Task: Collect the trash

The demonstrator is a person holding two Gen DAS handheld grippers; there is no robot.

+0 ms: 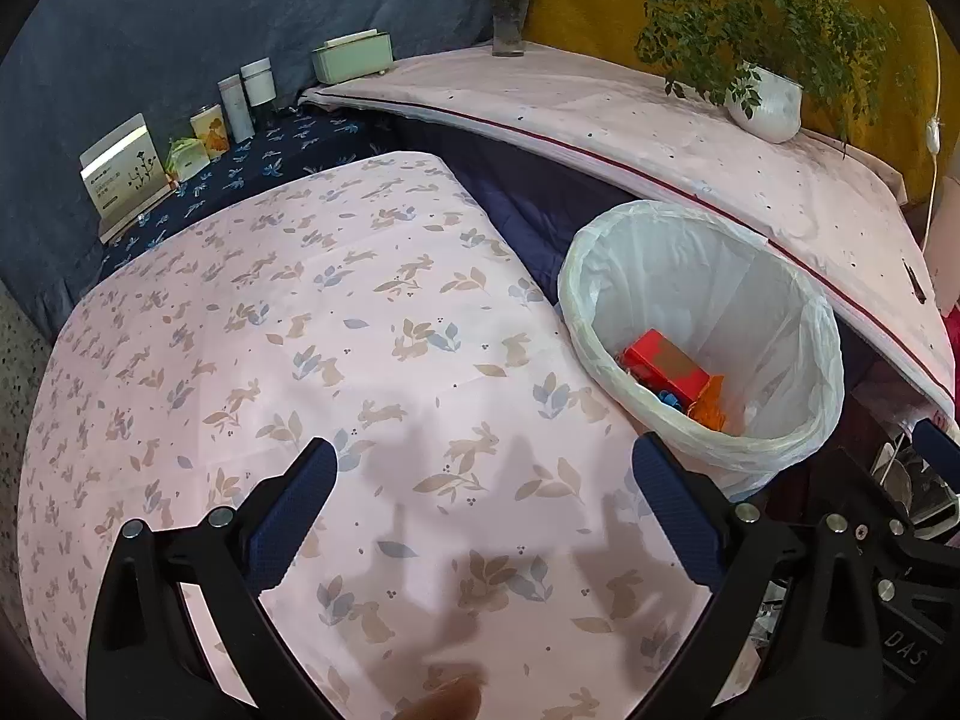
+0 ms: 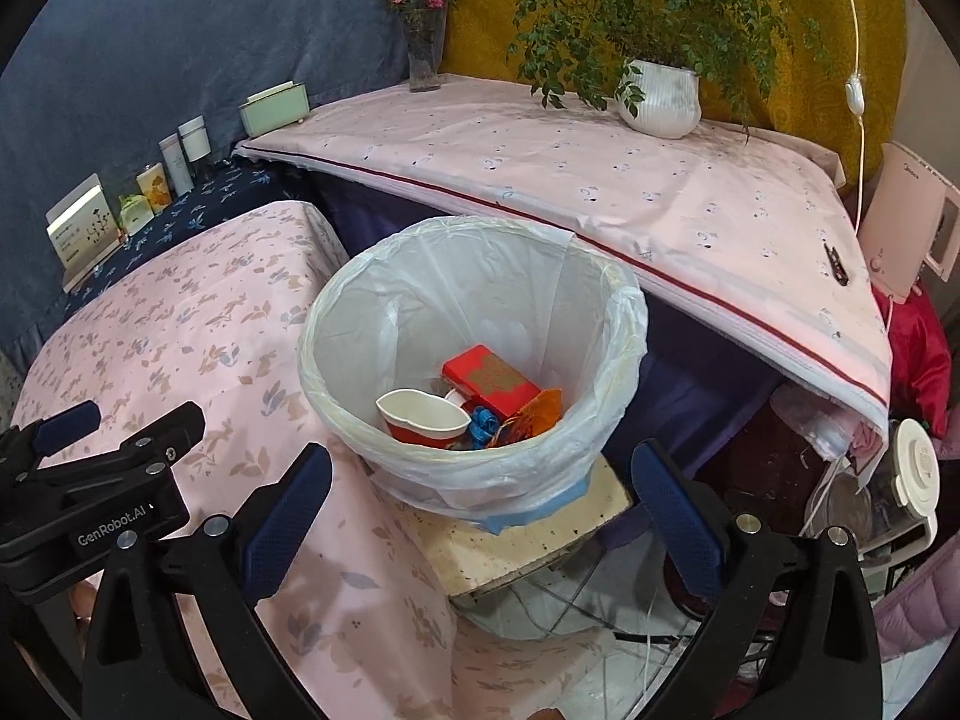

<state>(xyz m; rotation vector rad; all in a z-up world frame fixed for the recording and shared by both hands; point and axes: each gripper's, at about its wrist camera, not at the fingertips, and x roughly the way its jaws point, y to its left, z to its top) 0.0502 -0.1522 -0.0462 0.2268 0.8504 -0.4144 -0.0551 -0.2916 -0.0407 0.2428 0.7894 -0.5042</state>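
A white-lined trash bin [image 2: 336, 360] stands beside the pink rabbit-print table [image 2: 180, 324]. Inside lie a red box [image 2: 489, 381], a crushed red-and-white paper cup [image 2: 423, 417], blue scraps [image 2: 483, 420] and an orange wrapper [image 2: 540, 411]. My right gripper [image 2: 480, 498] is open and empty, just in front of the bin. My left gripper [image 1: 483, 492] is open and empty over the table [image 1: 360, 330], left of the bin [image 1: 600, 276]. The red box [image 1: 663, 363] and orange wrapper [image 1: 711, 405] also show in the left wrist view. The left gripper's body [image 2: 90, 468] shows at the left of the right wrist view.
A second pink-covered table [image 2: 600, 180] stands behind the bin with a white plant pot [image 2: 660, 99] and a flower vase [image 2: 425, 60]. A green tissue box [image 2: 275, 109], bottles and cards [image 2: 81, 234] line the blue shelf. The bin rests on a white stool [image 2: 528, 546]. Appliances crowd the right [image 2: 900, 480].
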